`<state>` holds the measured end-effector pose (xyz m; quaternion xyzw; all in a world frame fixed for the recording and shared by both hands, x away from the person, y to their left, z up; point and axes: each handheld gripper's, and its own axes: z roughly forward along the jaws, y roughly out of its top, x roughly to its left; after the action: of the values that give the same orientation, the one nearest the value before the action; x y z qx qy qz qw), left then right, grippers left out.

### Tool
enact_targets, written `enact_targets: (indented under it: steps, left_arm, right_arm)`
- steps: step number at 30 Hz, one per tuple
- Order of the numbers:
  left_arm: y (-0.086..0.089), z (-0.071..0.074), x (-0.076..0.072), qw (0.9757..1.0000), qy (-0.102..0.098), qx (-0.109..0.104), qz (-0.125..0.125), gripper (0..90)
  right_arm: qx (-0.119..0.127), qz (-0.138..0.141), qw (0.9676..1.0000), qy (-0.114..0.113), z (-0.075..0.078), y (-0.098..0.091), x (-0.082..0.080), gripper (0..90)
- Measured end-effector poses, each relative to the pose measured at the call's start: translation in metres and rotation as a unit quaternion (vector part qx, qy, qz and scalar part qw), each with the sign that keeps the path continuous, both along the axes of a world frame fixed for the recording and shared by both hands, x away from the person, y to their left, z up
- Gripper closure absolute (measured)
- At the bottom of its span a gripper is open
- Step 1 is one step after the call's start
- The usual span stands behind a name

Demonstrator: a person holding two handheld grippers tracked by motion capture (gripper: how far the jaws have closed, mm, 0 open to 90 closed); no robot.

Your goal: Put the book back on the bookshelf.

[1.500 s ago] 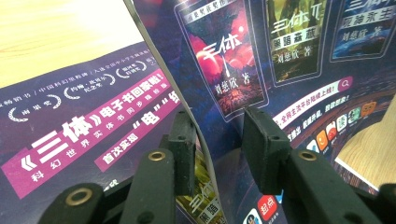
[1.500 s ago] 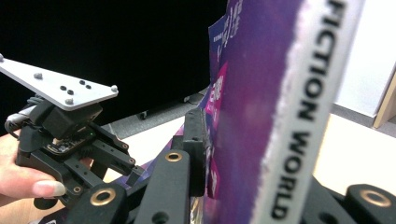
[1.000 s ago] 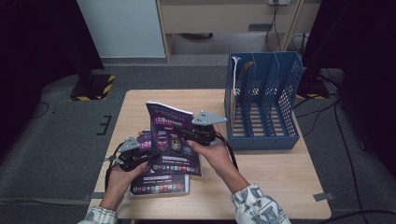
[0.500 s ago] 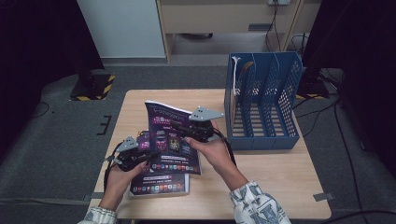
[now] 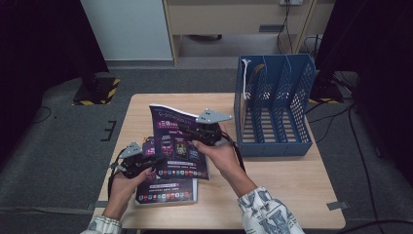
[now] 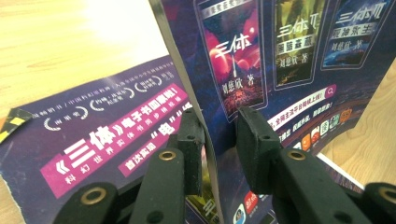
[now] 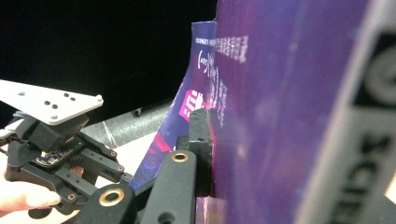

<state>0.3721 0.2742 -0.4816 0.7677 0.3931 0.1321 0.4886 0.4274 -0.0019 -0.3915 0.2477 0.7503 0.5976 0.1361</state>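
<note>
A pale wooden tabletop (image 5: 292, 180) stands on grey carpet, with a cabinet and dark drapes behind it. The left tongs (image 5: 152, 162) straddle the lower left edge of a raised purple booklet (image 5: 178, 144); in the left gripper view the page edge runs between the two black pads (image 6: 254, 140) with a gap on either side, so they stand apart and are not pinching it. The right tongs (image 5: 194, 132) have just been closing — in the right gripper view one pad (image 7: 201, 149) lies flat against the purple cover, and the booklet is clamped there on its right side. It is held tilted up off the tabletop between the two hands. Under it, flat on the wood near the front edge, lies a second purple booklet (image 5: 168, 191). Off to the right, near the held booklet but apart from it, a blue slotted file rack (image 5: 275, 105) stands upright — its dividers run front to back.
</note>
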Motion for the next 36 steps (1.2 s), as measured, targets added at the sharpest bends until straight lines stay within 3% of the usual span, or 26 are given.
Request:
enact_targets:
  steps: [8, 11, 23, 36]
  left_arm:
    - [0.002, 0.003, 0.0, 1.0, -0.006, 0.002, 0.006, 74.0]
    - [0.003, 0.004, -0.001, 0.9999, -0.01, 0.0, 0.01, 74.8]
    - [0.003, 0.008, -0.002, 0.9995, -0.027, 0.0, 0.017, 80.4]
    - [0.005, 0.009, 0.0, 0.9988, -0.036, -0.009, 0.033, 80.4]
  right_arm:
    - [-0.001, 0.012, 0.9999, -0.006, 0.007, 0.002, -0.003, 82.2]
    - [0.01, 0.018, 0.9998, -0.005, 0.008, 0.001, -0.002, 82.4]
    - [0.025, 0.015, 0.9994, -0.017, 0.011, 0.0, -0.004, 82.4]
    - [0.027, 0.021, 0.9991, -0.026, 0.017, 0.004, -0.006, 82.3]
